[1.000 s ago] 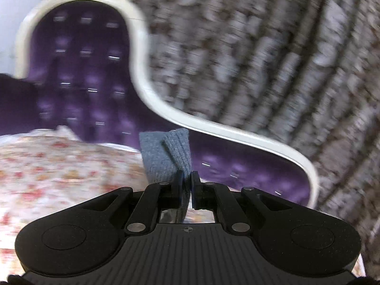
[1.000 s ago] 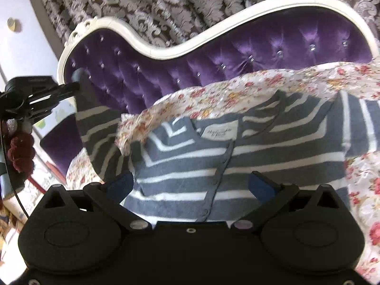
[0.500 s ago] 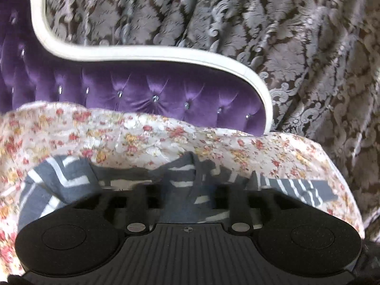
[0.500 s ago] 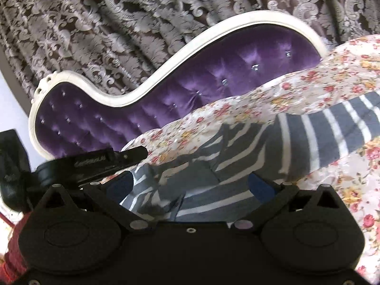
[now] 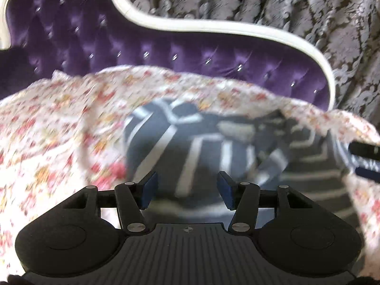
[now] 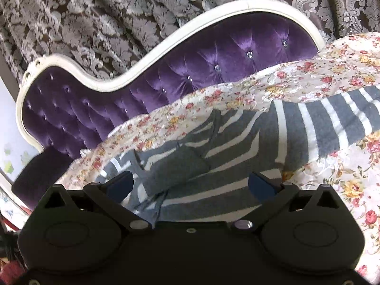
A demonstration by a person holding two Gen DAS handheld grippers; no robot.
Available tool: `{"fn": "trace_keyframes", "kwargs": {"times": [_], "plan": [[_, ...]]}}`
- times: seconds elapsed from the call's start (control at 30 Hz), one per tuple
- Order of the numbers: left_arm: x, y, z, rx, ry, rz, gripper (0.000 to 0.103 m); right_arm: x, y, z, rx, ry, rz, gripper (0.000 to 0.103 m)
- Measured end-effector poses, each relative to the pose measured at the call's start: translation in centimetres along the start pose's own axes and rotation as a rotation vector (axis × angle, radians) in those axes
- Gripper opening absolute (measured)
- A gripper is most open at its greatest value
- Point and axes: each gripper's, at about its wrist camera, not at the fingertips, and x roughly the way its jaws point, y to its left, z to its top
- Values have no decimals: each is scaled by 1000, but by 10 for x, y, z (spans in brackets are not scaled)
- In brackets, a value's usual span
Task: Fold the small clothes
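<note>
Striped sweater (image 5: 190, 152) under left hand-held gripper (image 5: 187, 190), jaws spread, empty

A: What colours are you looking at on the sweater (image 6: 292, 133)?

B: You've got dark grey knit with white stripes, and a plain grey patch lower left of centre in the right wrist view.

A: And the cloth under it?

B: Your bedspread (image 6: 344, 71) is white with red, pink and yellow flowers.

A: The upper half of your frame?

B: A purple tufted headboard (image 6: 201, 54) with a cream frame, then a brown curtain (image 6: 118, 11) with silver damask leaves. Your gripper pads (image 5: 149, 187) are blue on black.
</note>
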Motion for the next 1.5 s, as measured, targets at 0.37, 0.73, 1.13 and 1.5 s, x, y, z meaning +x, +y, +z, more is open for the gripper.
{"fn": "trace_keyframes", "kwargs": {"times": [0.37, 0.73, 1.13, 1.5], "plan": [[7, 25, -30, 16, 41, -5, 58, 21, 8, -13, -72, 8, 66, 102], [14, 23, -30, 44, 87, -47, 86, 68, 2, 5, 21, 91, 90, 102], [13, 33, -23, -25, 110, -78, 87, 108, 7, 26, 7, 214, 2, 31], [12, 34, -24, -23, 107, -78, 87, 29, 12, 34, -159, 55, -79, 10]]}}
